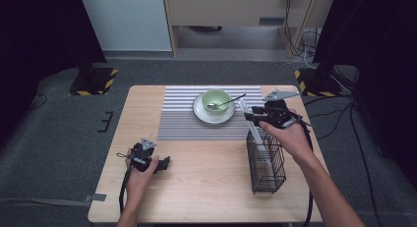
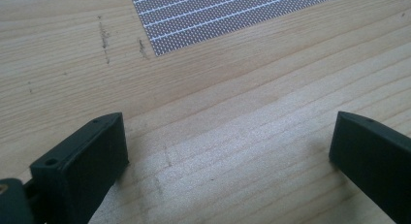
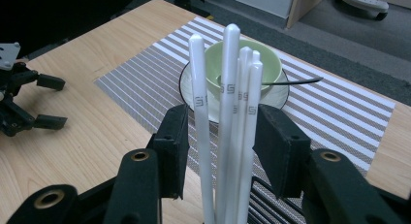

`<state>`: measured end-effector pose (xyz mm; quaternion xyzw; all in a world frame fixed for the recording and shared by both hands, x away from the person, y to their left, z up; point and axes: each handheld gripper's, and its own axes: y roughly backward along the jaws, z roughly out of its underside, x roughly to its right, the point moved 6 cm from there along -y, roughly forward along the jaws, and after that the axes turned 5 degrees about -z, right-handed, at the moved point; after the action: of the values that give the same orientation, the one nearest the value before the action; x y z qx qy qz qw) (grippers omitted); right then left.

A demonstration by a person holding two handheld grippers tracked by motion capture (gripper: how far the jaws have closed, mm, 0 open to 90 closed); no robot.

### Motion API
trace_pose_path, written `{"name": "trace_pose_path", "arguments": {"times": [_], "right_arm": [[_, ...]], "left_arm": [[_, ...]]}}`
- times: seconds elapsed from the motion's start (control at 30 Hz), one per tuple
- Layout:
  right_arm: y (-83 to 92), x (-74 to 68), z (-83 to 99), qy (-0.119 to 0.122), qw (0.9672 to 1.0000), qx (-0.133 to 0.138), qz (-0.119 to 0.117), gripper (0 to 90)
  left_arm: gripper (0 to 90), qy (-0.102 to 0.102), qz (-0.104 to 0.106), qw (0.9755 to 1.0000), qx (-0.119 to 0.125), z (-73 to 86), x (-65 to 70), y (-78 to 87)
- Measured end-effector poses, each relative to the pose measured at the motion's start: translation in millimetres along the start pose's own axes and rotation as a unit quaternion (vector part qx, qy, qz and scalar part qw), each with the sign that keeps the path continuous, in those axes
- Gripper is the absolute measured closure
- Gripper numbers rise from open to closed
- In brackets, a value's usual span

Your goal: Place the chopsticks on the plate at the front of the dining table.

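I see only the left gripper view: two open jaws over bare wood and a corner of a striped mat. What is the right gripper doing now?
Observer: The right gripper has a bundle of white chopsticks between its jaws; I cannot tell whether the pads press them.
Operator: Where do the chopsticks stand?
Observer: In a black wire basket, by the near right corner of the mat.
Operator: Is anything on the mat?
Observer: A green bowl on a white plate, with a spoon resting in it.
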<state>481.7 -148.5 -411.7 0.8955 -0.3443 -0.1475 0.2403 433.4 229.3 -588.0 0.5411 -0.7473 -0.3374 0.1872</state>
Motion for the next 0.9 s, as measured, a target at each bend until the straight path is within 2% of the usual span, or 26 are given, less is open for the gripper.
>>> {"name": "trace_pose_path", "arguments": {"times": [0.13, 0.3, 0.4, 0.43, 0.47, 0.57, 0.9], "right_arm": [[-6.8, -0.9, 2.8, 0.000, 0.9999, -0.007, 0.007, 55.1], [-12.2, -2.0, 4.8, 0.007, 0.9997, -0.014, 0.016, 58.4], [-14.3, -1.0, 6.4, 0.006, 0.9997, -0.017, 0.018, 62.9], [-14.4, -0.4, 6.6, 0.009, 0.9997, -0.017, 0.018, 67.6], [-14.4, -0.4, 6.6, 0.009, 0.9997, -0.017, 0.018, 67.6], [-13.3, -1.6, 5.9, 0.008, 0.9998, -0.015, 0.012, 73.6], [-9.1, 2.2, 5.7, -0.001, 0.9999, -0.012, -0.003, 83.6]], "left_arm": [[0.0, 0.000, 0.000, 1.0000, 0.000, 0.0, 0.0, 0.0], [0.0, 0.000, 0.000, 1.0000, 0.000, 0.0, 0.0, 0.0], [0.0, 0.000, 0.000, 1.0000, 0.000, 0.0, 0.0, 0.0], [0.0, 0.000, 0.000, 1.0000, 0.000, 0.0, 0.0, 0.0], [0.0, 0.000, 0.000, 1.0000, 0.000, 0.0, 0.0, 0.0], [0.0, 0.000, 0.000, 1.0000, 0.000, 0.0, 0.0, 0.0], [0.0, 0.000, 0.000, 1.0000, 0.000, 0.0, 0.0, 0.0]]}}
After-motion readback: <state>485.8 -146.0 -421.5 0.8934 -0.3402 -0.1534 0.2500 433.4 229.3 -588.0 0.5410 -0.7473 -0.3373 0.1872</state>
